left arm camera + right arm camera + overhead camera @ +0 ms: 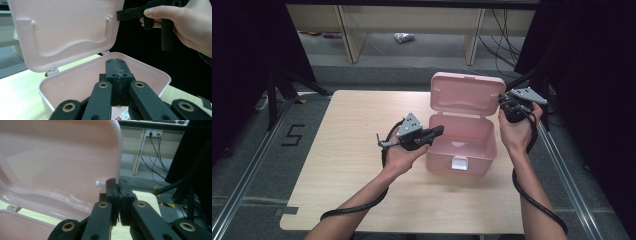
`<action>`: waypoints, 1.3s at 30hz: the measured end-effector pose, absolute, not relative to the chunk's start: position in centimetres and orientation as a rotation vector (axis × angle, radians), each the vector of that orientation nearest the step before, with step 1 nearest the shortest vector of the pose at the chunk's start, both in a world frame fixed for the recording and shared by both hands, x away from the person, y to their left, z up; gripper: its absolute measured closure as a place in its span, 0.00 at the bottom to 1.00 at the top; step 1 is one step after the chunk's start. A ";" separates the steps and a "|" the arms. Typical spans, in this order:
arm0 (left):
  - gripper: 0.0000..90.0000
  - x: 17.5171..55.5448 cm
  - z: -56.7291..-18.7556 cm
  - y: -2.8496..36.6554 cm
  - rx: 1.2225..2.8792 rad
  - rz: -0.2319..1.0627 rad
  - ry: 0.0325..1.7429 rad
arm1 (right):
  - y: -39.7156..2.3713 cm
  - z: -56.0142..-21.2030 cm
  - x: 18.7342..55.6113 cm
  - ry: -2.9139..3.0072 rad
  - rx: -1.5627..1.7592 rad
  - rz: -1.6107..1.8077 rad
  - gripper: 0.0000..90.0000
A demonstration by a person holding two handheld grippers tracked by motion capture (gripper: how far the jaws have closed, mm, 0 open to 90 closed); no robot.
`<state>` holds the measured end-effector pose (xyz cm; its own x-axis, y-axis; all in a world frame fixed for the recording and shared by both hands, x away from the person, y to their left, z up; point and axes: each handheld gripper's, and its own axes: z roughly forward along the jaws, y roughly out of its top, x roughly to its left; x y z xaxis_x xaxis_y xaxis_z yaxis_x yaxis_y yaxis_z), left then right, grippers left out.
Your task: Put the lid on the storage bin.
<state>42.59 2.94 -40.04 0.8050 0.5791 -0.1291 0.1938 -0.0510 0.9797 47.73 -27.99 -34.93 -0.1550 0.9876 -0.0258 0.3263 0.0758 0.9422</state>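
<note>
We see a pink box standing on the wooden bench, right of its middle, with its lid raised upright behind the open body. A white latch sits on the front wall facing the person.

The left tool is held level in the person's left hand, its tips reaching over the box's left rim. In the left gripper view the left tool has both jaws pressed together with nothing between them, hovering above the pale pink inside of the box, with the underside of the lid rising ahead.

The right tool is in the person's right hand at the lid's right edge, near the top corner. In the right gripper view the right tool also has its jaws clenched; its tips sit right at the lid's edge, beside a small white peg on the lid's inner face. We cannot tell whether the edge is pinched between the tips or merely touched by them.

A black cable trails from the left tool across the bench's near edge.
</note>
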 end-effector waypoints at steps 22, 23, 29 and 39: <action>0.99 43.8 -39.4 4.1 1.588 0.381 0.673 | -28.0 -35.6 46.6 1.578 1.272 1.101 0.99; 0.99 43.9 -39.3 4.2 1.585 0.381 0.677 | -27.9 -35.6 46.5 1.577 1.288 1.106 0.99; 0.99 44.3 -39.1 4.3 1.582 0.389 0.689 | -27.9 -35.9 45.9 1.571 1.249 1.106 0.99; 0.99 44.7 -38.9 4.3 1.576 0.399 0.697 | -27.9 -36.1 45.0 1.586 1.238 1.101 0.99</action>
